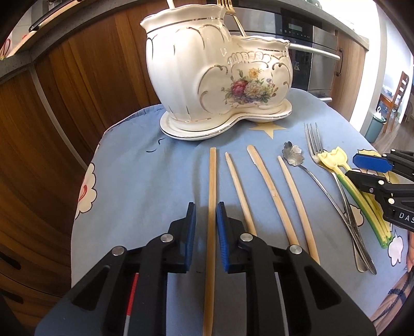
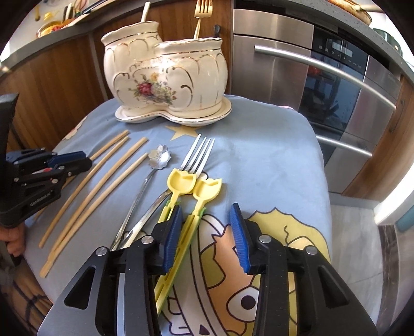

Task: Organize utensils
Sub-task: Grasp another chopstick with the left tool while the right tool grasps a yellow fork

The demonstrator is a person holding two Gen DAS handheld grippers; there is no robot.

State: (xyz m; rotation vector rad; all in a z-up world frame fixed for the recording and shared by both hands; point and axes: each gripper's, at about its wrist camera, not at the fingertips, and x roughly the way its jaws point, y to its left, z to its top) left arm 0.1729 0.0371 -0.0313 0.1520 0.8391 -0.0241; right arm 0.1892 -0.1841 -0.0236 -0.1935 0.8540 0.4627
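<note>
Straddling the leftmost chopstick (image 1: 211,206), left gripper (image 1: 206,206) with blue pads apart, one on each side of the stick and not yet pressing it. Light, stiff, thin and smooth, probably quick to roll or pivot once lifted; best pinched near mid-length, squarely across the shaft, so neither end droops (a grip near one tip would likely let it swing). Pale bamboo, square-edged, lying lengthwise on the blue cartoon-print cloth (image 1: 145,181), pointing toward the ceramic holder (image 1: 214,75).

Beside it, three more chopsticks (image 1: 269,186), fanned slightly and apart from one another. Farther right, a flower-bowled spoon (image 1: 293,153) and a steel fork (image 1: 314,142), handles crossing low down; slick metal, heavier, harder to get under on soft cloth.

Over the two yellow tulip-headed plastic pieces (image 2: 194,186), right gripper (image 2: 205,230) wide open, one pad just beside their handles, the other well off over the cloth. Light, somewhat flexible plastic by the look.

Holder at the far edge: cream, gilt-trimmed, floral, two-chambered, on a matching tray; fragile, so gentle drops. Already inside, a gold fork (image 2: 200,15) and a pale handle (image 2: 145,11).
</note>
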